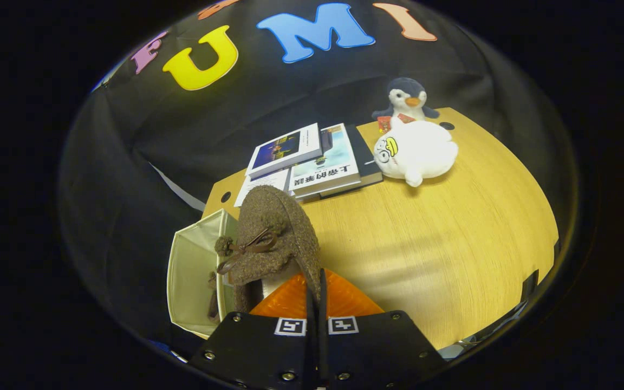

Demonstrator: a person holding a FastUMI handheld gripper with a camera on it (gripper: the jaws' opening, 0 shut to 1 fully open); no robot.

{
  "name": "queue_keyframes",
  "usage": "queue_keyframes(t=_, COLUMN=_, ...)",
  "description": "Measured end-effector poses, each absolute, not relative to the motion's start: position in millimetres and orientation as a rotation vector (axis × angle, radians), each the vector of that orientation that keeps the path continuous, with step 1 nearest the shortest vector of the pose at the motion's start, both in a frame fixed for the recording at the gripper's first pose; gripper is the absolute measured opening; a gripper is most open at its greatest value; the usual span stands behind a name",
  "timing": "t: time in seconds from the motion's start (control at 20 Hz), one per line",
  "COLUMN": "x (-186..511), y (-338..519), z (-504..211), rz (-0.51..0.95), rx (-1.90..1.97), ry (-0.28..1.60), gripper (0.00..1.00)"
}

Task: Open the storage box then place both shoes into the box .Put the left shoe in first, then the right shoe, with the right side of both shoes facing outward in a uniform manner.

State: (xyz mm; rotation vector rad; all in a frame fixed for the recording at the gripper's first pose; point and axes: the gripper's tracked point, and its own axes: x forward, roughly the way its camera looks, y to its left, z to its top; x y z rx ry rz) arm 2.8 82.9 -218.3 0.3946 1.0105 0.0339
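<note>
A brown woolly shoe (274, 233) with a small brown bow is held by the hand-held gripper (316, 292), whose fingers are drawn almost together, with the thin back edge of the shoe seemingly pinched between them. The shoe is carried with its toe pointing away from the fingers, and it hangs beside the open cream storage box (193, 281), which stands at the near left corner of the wooden bench (442, 233). Inside the box, low against its wall, a small brown part with a bow is seen, and it is judged to be the other shoe (213, 295), already put in; it cannot be told for sure, because most of it is hidden. If this is right, the box is opened, the left shoe is placed, and the step in hand is the placing of the right shoe. For the next move, the shoe has to be brought over the opening, lowered beside the first one and turned so that its right side faces outward like the other; only then should the fingers be opened. Further on the bench, well apart from the box, a stack of books (312, 157), a white plush seal (415, 151) and a plush penguin (407, 100) are lying.
</note>
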Motion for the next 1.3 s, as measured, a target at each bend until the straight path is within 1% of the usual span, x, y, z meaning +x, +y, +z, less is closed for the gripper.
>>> queue_keyframes(t=0.6, x=15, y=199, z=-200, rz=0.157, rx=0.461, ry=0.989, gripper=0.01)
queue_keyframes(t=0.7, x=7, y=214, z=-198, rz=0.17, rx=0.46, ry=0.993, gripper=0.01)
queue_keyframes(t=1.1, x=6, y=253, z=-229, rz=0.138, rx=0.481, ry=1.023, gripper=0.01)
queue_keyframes(t=1.15, x=5, y=260, z=-230, rz=0.154, rx=0.497, ry=1.02, gripper=0.02)
queue_keyframes(t=1.2, x=8, y=261, z=-228, rz=0.152, rx=0.505, ry=1.001, gripper=0.19)
queue_keyframes(t=1.3, x=12, y=259, z=-218, rz=0.156, rx=0.476, ry=0.956, gripper=0.65)
